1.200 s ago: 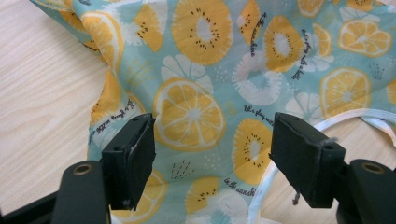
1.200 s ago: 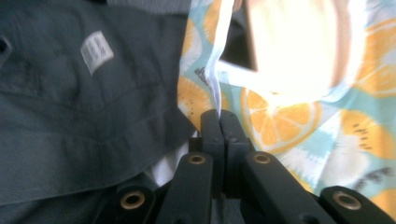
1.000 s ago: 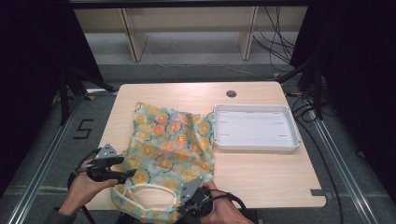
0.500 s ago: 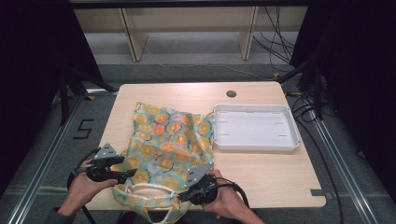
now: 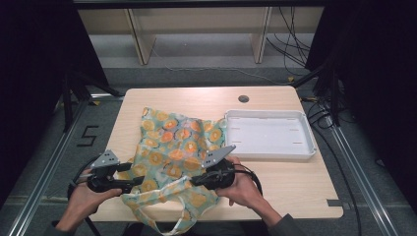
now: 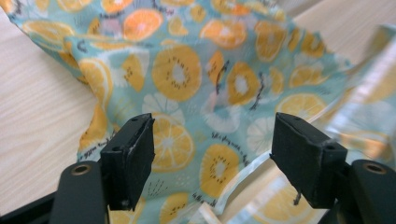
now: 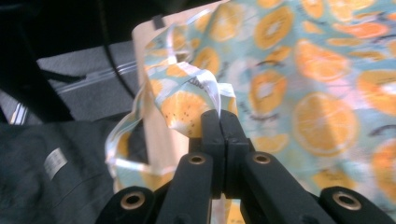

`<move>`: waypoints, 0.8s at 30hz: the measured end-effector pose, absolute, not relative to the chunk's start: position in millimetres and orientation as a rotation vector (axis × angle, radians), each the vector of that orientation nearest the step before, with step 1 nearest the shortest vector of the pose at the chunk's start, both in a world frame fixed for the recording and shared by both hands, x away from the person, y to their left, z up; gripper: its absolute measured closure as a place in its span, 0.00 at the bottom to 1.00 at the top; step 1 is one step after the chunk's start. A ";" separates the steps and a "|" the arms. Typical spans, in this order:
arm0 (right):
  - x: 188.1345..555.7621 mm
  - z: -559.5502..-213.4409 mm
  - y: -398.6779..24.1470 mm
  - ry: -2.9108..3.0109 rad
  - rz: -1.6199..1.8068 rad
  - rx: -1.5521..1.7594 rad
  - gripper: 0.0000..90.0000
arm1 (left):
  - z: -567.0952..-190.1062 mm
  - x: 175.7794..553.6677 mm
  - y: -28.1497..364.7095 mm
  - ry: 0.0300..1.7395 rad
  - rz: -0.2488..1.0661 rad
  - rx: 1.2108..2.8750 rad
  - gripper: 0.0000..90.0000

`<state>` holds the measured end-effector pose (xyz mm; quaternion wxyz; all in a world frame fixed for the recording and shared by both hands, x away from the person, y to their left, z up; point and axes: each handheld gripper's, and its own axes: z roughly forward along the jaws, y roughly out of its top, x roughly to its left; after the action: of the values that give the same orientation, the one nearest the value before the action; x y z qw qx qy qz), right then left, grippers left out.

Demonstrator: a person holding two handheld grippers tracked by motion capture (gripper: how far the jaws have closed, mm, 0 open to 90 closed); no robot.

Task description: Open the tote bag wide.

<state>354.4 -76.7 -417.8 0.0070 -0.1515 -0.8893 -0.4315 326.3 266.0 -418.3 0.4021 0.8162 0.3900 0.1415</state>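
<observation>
A teal bag with an orange-slice print [image 5: 172, 145] lies crumpled on the wooden table [image 5: 295, 196], its pale handles [image 5: 162, 223] hanging over the near edge. My left gripper [image 5: 135, 183] rests at the bag's near-left edge. In the left gripper view its jaws stand wide apart over the bag [image 6: 177, 74], and the left gripper [image 6: 212, 158] presses on nothing. My right gripper [image 5: 195, 181] sits at the bag's near-right side. In the right gripper view the right gripper [image 7: 218, 116] is shut on a folded bit of the bag's hem [image 7: 187, 105], lifted off the table.
A white rectangular tray [image 5: 269, 155] stands to the right of the bag, nothing in it. A round grommet hole [image 5: 243, 99] is at the table's far side. Cables trail from both grippers near the front edge. Bare wood shows at the front right.
My right gripper has moved up and farther onto the table, carrying the pinched bag edge with it. The left gripper has stayed where it was.
</observation>
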 end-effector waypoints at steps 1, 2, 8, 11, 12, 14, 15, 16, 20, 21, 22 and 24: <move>362.8 -415.9 -77.9 -2.781 -1.363 -0.491 1.00 | -415.1 322.8 265.6 0.980 0.349 2.031 0.32; 362.8 -415.9 -77.9 -2.781 -1.363 -0.491 1.00 | -415.1 322.8 265.6 0.980 0.349 2.031 0.32; 386.0 -410.0 -81.3 -2.788 -1.390 -0.593 1.00 | -407.7 309.7 261.6 0.919 0.313 1.984 0.28; 398.5 -407.6 -80.8 -2.772 -1.413 -0.626 1.00 | -412.9 307.4 258.1 0.882 0.327 2.036 0.26; 398.5 -407.6 -80.8 -2.772 -1.413 -0.626 1.00 | -416.1 307.1 255.8 0.881 0.335 2.048 0.26; 403.4 -404.9 -81.1 -2.775 -1.429 -0.642 1.00 | -425.3 308.7 247.4 0.847 0.329 2.096 0.25; 406.1 -402.9 -81.3 -2.775 -1.426 -0.647 1.00 | -429.9 309.5 242.7 0.831 0.335 2.141 0.24; 408.6 -401.9 -81.3 -2.774 -1.448 -0.654 1.00 | -433.2 310.6 239.2 0.809 0.347 2.185 0.23; 415.3 -396.5 -83.5 -2.752 -1.463 -0.696 1.00 | -450.2 323.4 225.4 0.717 0.412 2.338 0.47; 416.9 -395.3 -85.0 -2.753 -1.454 -0.718 1.00 | -449.9 326.3 225.2 0.708 0.419 2.351 0.64; 417.7 -395.8 -84.8 -2.747 -1.470 -0.732 1.00 | -447.9 330.2 225.9 0.689 0.419 2.352 0.76; 420.6 -395.2 -87.5 -2.766 -1.461 -0.740 1.00 | -434.3 333.6 228.5 0.675 0.421 2.324 0.90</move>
<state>420.6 -87.5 -395.2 -0.0363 -0.2300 -0.8599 -0.4543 333.6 228.5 -434.3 0.3360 0.8910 0.2590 0.1616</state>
